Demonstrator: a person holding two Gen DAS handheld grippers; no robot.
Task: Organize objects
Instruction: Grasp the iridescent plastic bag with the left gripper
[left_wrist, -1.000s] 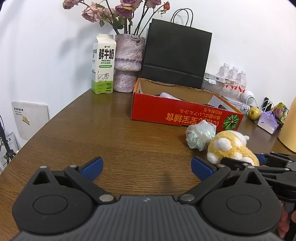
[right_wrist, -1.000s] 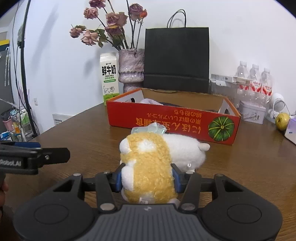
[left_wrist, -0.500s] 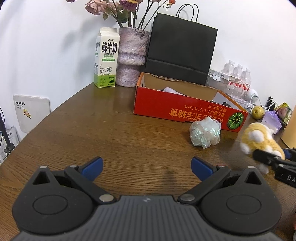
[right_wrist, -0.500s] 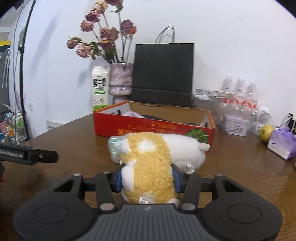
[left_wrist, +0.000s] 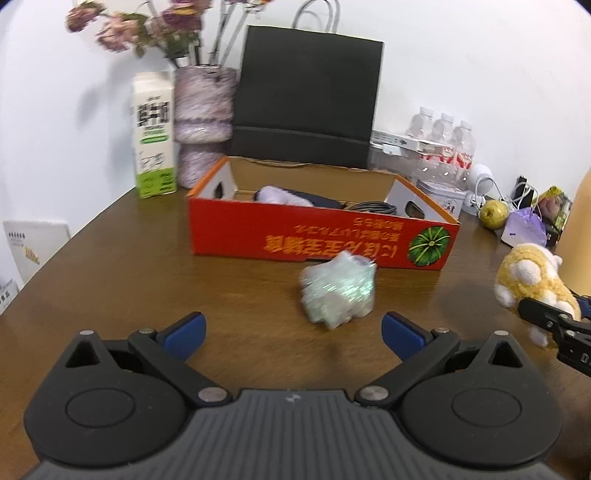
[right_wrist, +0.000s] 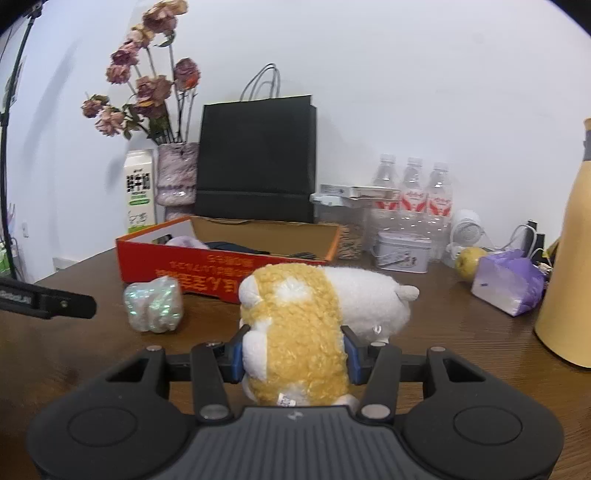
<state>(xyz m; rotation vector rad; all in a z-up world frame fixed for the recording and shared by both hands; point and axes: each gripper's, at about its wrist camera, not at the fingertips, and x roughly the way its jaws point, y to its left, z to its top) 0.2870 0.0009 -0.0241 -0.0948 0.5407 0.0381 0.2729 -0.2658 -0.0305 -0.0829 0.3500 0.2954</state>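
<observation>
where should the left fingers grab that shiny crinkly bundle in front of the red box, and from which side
Take the shiny bundle across its middle, coming from the near side, straight ahead of the open left gripper. It is a lumpy, crumpled wad lying loose on the table, with no handle or edge. The red box stands close behind it, and the near side looks clear.

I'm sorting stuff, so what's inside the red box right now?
Inside the red box, a pale purple fluffy item, something dark and a grey coiled cable show. The front wall hides the box floor and anything lower.
</observation>
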